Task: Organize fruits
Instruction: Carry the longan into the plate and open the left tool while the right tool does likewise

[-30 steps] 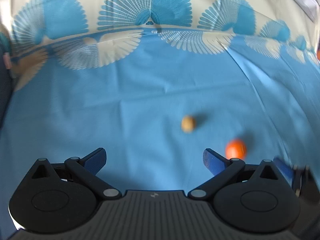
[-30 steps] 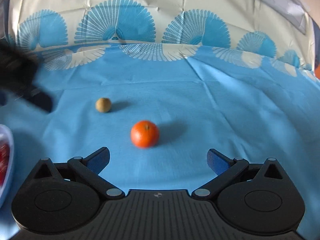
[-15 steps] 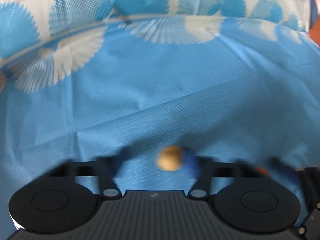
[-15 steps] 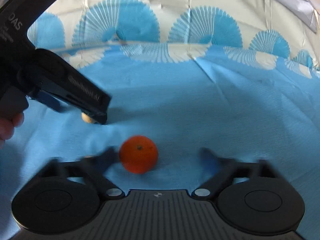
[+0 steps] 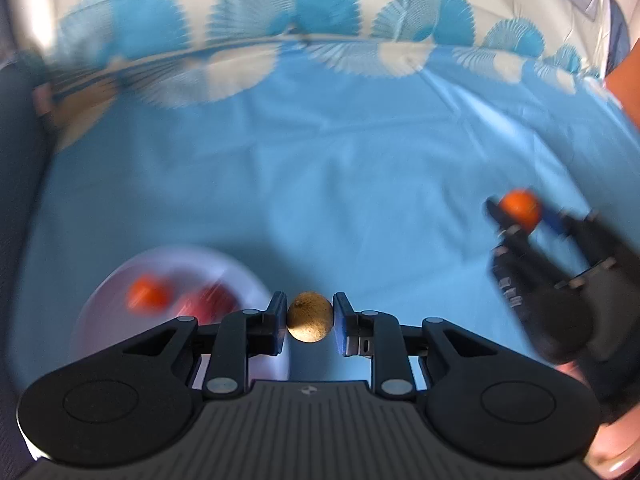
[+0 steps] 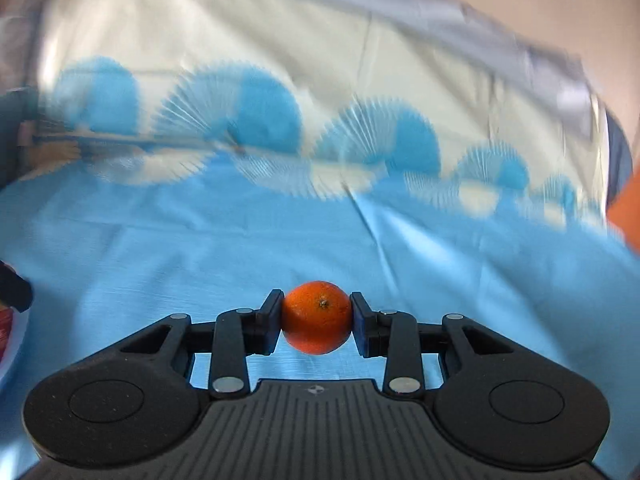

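Observation:
My left gripper (image 5: 310,318) is shut on a small brown round fruit (image 5: 310,317) and holds it above the blue cloth, just right of a white plate (image 5: 120,276). The plate holds a small orange fruit (image 5: 147,293) and a red fruit (image 5: 210,300), both blurred. My right gripper (image 6: 317,317) is shut on an orange mandarin (image 6: 317,317) and holds it off the cloth. In the left wrist view the right gripper (image 5: 520,210) shows at the right with the mandarin (image 5: 519,205) between its fingers.
A blue tablecloth (image 5: 340,168) with white and blue fan patterns covers the table and rises at the back. An orange object (image 6: 626,208) sits at the far right edge. The plate's rim (image 6: 8,356) shows at the left edge of the right wrist view.
Both grippers closed: the left took the brown fruit, the right took the mandarin. Both fruits are now lifted off the cloth, and the left gripper has moved over beside the plate.

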Demonstrator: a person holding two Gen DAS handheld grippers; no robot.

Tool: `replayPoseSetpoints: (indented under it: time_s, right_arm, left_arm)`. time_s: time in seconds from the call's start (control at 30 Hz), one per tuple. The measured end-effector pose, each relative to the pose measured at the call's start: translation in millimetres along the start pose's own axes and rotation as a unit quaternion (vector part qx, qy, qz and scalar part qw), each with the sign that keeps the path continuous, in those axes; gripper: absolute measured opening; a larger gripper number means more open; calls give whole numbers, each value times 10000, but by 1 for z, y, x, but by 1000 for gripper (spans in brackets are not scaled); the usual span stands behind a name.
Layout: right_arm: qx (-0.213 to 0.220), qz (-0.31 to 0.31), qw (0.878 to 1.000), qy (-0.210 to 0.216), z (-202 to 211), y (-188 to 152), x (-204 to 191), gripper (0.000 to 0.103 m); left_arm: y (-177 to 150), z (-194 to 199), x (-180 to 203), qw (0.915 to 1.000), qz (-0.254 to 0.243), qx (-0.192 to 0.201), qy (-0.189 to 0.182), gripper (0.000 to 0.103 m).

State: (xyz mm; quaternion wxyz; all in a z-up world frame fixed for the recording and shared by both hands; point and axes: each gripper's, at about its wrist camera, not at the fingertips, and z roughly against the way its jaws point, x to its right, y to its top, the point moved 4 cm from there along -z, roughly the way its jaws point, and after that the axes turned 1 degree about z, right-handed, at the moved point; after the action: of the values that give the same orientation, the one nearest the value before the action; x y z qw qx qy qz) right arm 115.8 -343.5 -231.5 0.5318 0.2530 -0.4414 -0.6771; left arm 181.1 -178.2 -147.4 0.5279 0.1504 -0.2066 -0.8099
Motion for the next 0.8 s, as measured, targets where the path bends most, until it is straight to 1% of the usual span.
replayPoseSetpoints:
  time_s: [0.07,0.13,0.2,0.27,0.33,0.4,0.47,0.57,0.67,0.8]
  right_arm:
    - [156,331,9989,295,44,4,-12,37]
    - [92,373,9961,794,87,6,-23,37]
    - [-139,146,9910,1323,125,9,-32,37]
    - [-384,-118,9832,1783,159,10,-42,37]
    - [-515,-209,9761,2100,191,9,-55,37]
    - [-519,-202,9699,2370,220,12,-70,37]
    - [-432,-129,9652,2577,248,16,-83,37]
    - [-235,158,9599,2789,280,23,-101,37]
    - [-73,416,9568,2876,305,25,-113,37]
    - [50,550,9565,2863,329,25,-119,37]
  left_arm:
    - [-27,29,-15,9998,139,-93,134,27]
    - [-51,59,-33,9991,345,-128,226,27]
    - [-74,86,-49,9983,489,-98,316,27]
    - [-97,110,-63,9971,603,-55,456,27]
    - [-120,133,-75,9960,717,21,537,27]
    - [-139,152,-82,9946,802,113,651,27]
    - [-157,168,-87,9932,906,236,694,27]
    - [-178,187,-89,9917,1062,370,619,27]
    - [-193,201,-90,9910,1110,509,550,27]
    - [-207,216,-90,9899,1131,685,506,27]
